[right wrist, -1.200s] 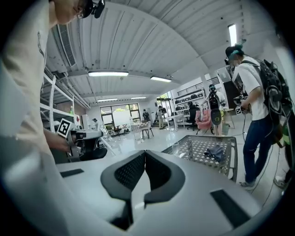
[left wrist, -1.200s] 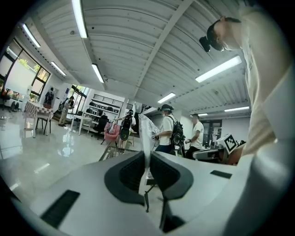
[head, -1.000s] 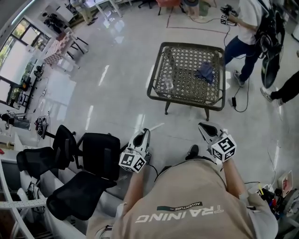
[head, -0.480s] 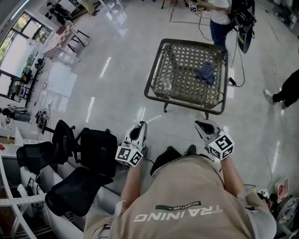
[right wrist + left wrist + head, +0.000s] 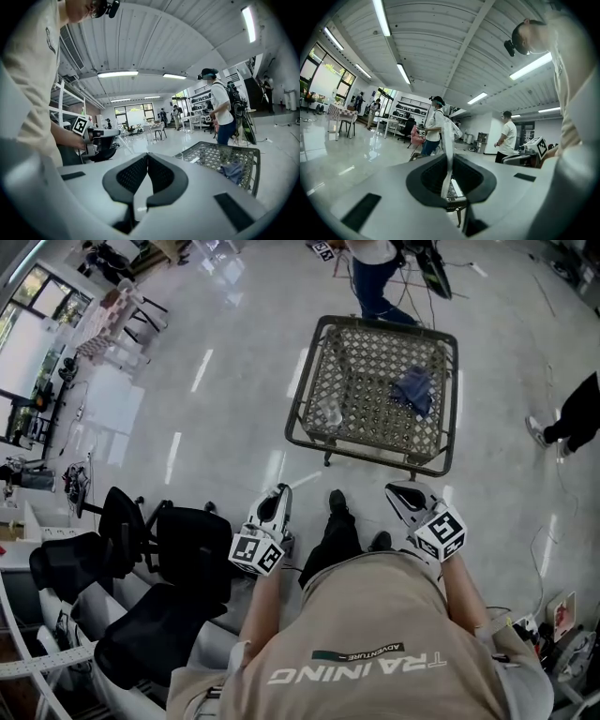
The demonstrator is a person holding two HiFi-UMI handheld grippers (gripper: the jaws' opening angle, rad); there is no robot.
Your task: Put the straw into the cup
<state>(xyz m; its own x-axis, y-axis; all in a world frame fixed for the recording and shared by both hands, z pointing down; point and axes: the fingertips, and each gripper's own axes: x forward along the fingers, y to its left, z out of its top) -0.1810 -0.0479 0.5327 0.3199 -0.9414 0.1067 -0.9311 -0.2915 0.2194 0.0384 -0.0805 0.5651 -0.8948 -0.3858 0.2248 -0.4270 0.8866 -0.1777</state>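
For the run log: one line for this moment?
left gripper: shut on straw | right gripper: shut, empty | cup: on table | straw: not yet in cup

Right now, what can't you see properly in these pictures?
1. Cup, head view: tiny and see-through, so I cannot tell whether anything is inside.
2. Straw, left gripper view: its lower end is hidden inside the left gripper. In the head view it is too thin to pick out.
3. Blue cloth, head view: crumpled, so anything under it is hidden.
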